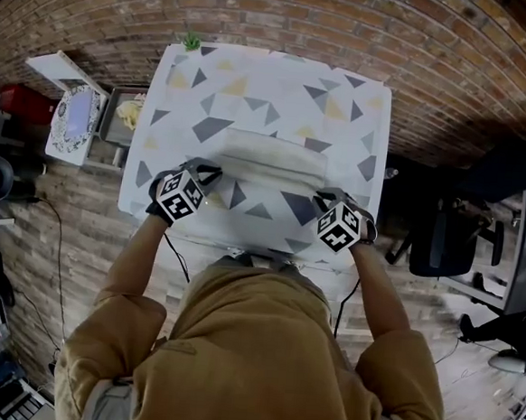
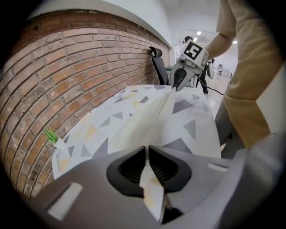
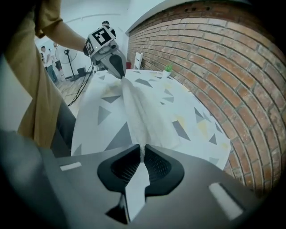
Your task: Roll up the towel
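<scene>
Okay, both grippers are over the near half of the counter (image 1: 362, 99), the one with the triangle-print cover. The towel (image 1: 272, 155) lies across the middle of the counter, pale cream and folded into a long band. Left gripper (image 1: 211, 174) at the counter's near-left: in its own view the jaws are pinched right together, with a corner of towel (image 2: 147, 116) clamped between the pads and a flap of cloth poking out behind them. Right gripper (image 1: 324, 199) at the counter's near-right is the same, jaws closed tight on the other corner of the towel (image 3: 136, 112). Between the two grips the near edge is raised off the counter top and runs as a taut ridge from one gripper to the other. The rest of the towel rests flat on the counter. A small green plant (image 1: 191, 39) sits at the counter's far-left corner, by the brick wall (image 1: 287, 16).
</scene>
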Motion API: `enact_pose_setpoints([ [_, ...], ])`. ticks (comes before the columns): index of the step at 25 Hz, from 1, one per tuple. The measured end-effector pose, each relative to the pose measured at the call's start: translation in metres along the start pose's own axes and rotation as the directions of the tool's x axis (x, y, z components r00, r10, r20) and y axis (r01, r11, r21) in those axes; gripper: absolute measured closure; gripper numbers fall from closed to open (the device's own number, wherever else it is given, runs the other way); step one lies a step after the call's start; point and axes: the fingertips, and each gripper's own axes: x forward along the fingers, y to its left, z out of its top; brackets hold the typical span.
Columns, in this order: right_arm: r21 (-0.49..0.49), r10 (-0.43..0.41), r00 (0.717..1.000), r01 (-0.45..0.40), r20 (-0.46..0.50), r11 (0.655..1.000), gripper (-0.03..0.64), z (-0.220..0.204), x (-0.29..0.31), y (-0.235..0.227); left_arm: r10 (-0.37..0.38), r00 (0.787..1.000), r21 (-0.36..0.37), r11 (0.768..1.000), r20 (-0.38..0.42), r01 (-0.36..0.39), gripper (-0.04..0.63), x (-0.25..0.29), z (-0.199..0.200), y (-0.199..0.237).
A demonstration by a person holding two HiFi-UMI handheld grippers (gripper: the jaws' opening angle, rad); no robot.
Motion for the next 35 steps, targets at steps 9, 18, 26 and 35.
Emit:
enact_pose_setpoints([
  [9,0.096,0.070,0.997,-0.068,-0.023,0.993,0.583,0.018,0.008,-0.051,-0.044,0.999,-0.047,0.998,0.001,0.044,0.508,0.012,0.025,0.051],
  [18,0.191,0.084,0.995,-0.074,-0.046,0.979,0.583,0.024,0.026,-0.086,-0.058,0.998,-0.097,0.994,-0.016,0.056,0.508,0.042,0.030,0.083],
  [26,0.251,0.042,0.996,-0.023,-0.074,0.968,0.583,0.021,0.045,-0.103,-0.033,0.999,-0.110,0.993,-0.041,0.028,0.508,0.064,0.029,0.100],
  [35,0.315,-0.027,0.992,0.065,-0.122,0.947,0.578,0.004,0.069,-0.105,0.042,0.997,-0.128,0.991,-0.071,-0.051,0.506,0.082,0.024,0.111],
])
